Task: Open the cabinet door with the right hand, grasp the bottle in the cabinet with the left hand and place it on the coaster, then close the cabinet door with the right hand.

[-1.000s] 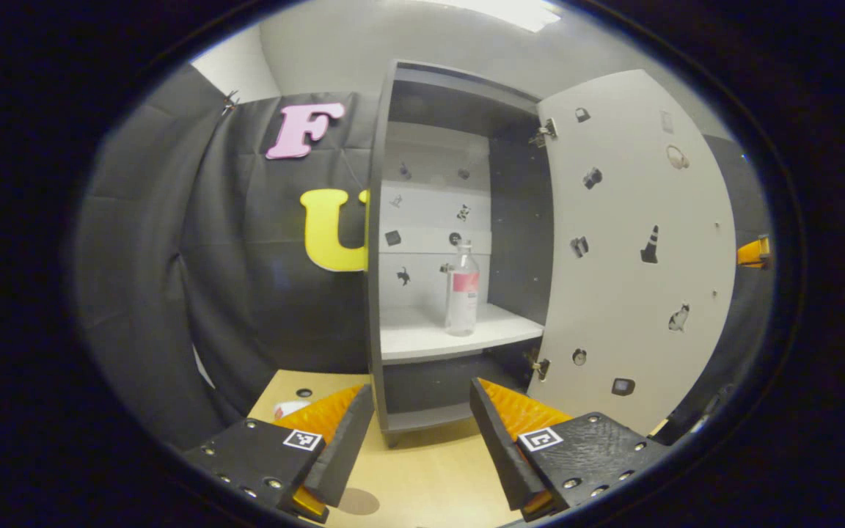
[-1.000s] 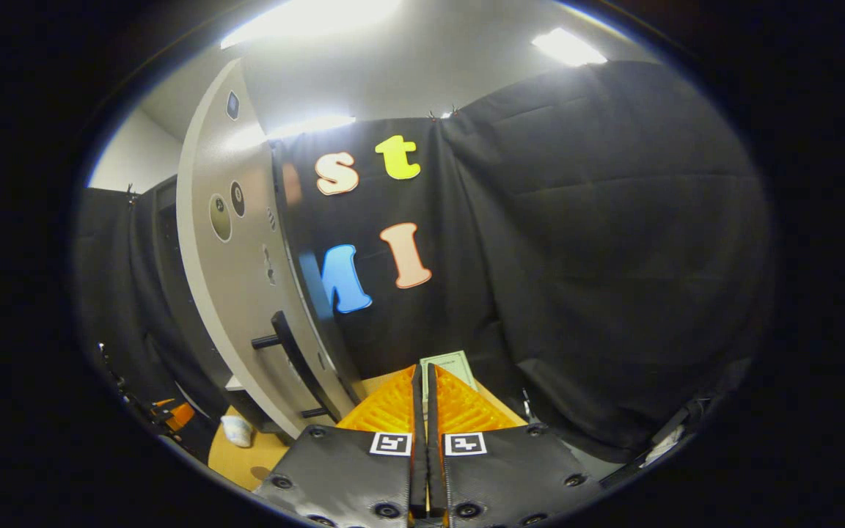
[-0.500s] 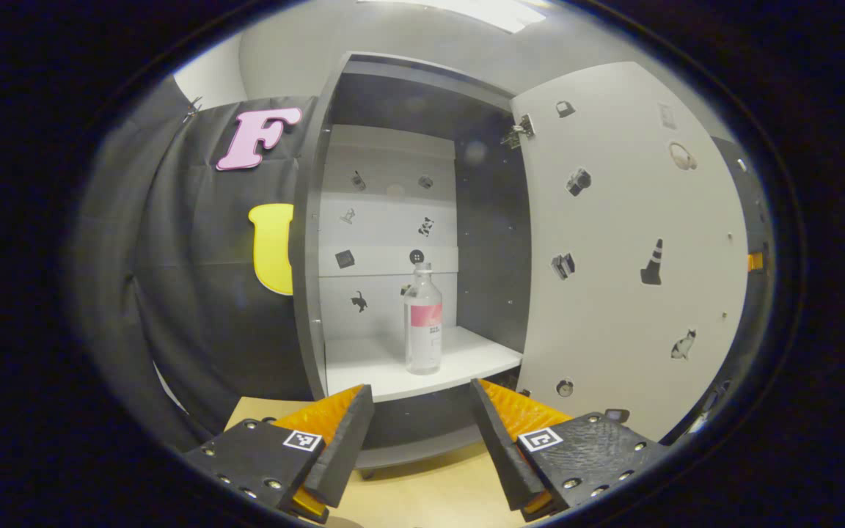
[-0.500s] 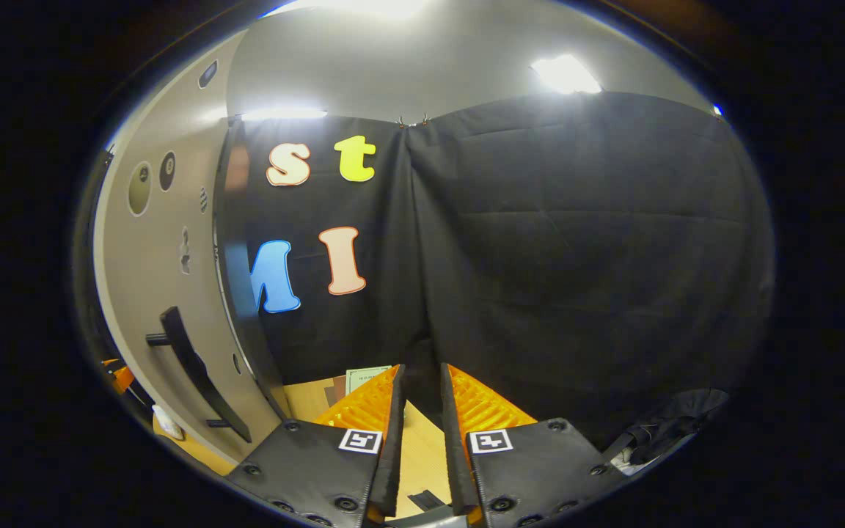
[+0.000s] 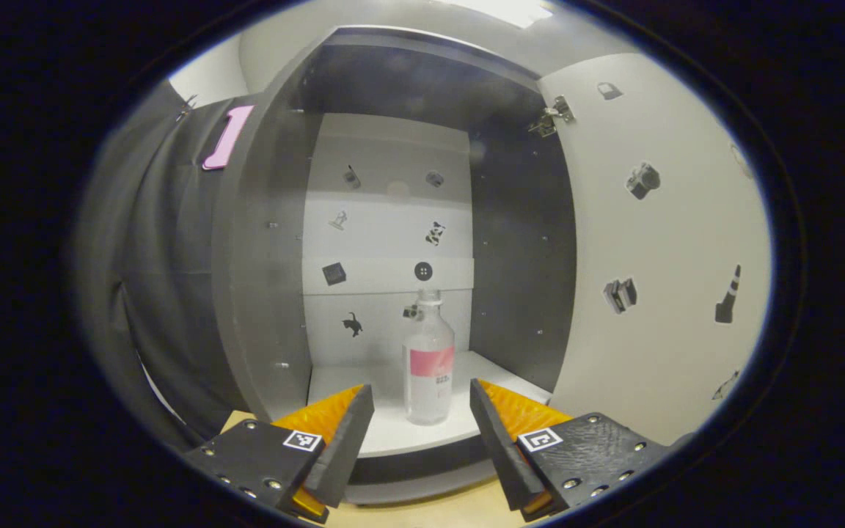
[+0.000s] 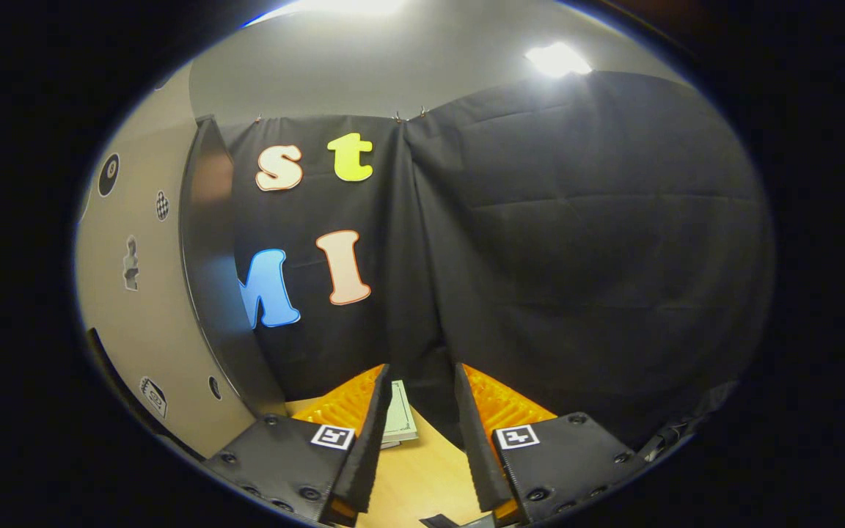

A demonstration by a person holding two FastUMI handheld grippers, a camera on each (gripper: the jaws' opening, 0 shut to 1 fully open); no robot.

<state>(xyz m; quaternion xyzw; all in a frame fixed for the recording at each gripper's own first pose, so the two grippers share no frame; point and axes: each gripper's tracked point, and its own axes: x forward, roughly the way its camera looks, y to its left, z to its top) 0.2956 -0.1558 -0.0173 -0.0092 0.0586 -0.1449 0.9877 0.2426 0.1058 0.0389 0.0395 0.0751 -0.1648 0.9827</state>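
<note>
The grey cabinet (image 5: 261, 293) stands with its door (image 5: 657, 257) swung wide to the right in the left gripper view. A clear bottle (image 5: 428, 359) with a pink label stands upright on the white shelf (image 5: 393, 433) inside. My left gripper (image 5: 421, 400) is open just in front of the shelf edge, and the bottle shows between its fingers but farther back, untouched. My right gripper (image 6: 419, 381) is open with nothing between its fingers, facing the black cloth wall; the outer face of the door (image 6: 144, 308) is at the left of the right gripper view.
A wooden table (image 6: 422, 477) lies below both grippers. A small paper card (image 6: 397, 422) rests on it near the right gripper. Small stickers dot the cabinet's back panel (image 5: 386, 235) and the door.
My left gripper has moved forward towards the cabinet, so the bottle looms larger between its fingers. My right gripper has opened wider and drawn away from the door handle.
</note>
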